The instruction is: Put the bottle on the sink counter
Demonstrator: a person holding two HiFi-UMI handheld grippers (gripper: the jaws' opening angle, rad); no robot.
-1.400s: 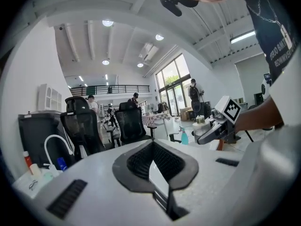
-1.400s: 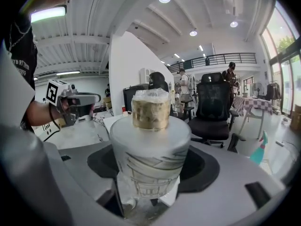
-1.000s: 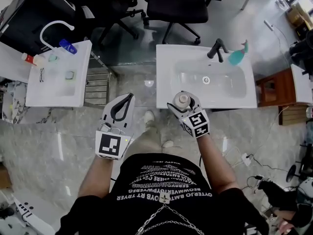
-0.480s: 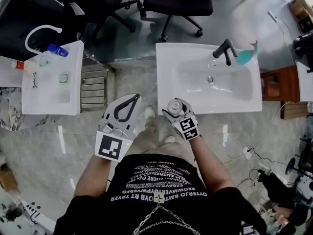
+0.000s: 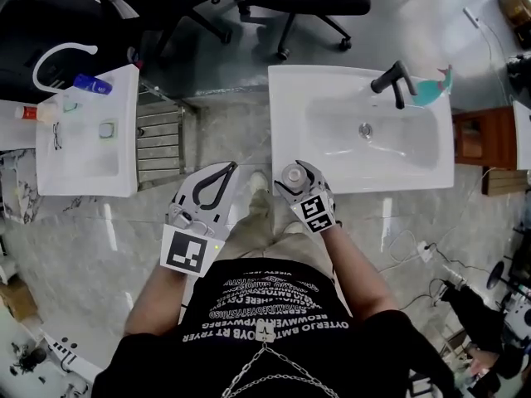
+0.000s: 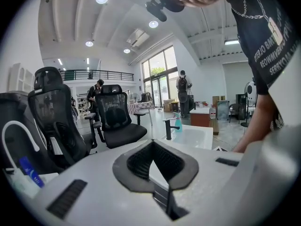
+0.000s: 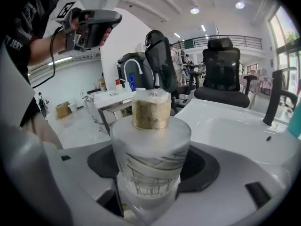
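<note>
The right gripper (image 5: 297, 172) is clamped on the frosted bottle (image 7: 151, 145), upright just short of the sink counter (image 5: 286, 106), and I'd carry it forward level onto the flat rim, clear of the basin (image 5: 373, 139), while the left gripper (image 5: 214, 177) hangs closed and empty.

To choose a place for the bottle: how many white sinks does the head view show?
2. The left sink is at the picture's left; the right sink is ahead of the right gripper, which holds the bottle. A white edge far right may be a third.
</note>
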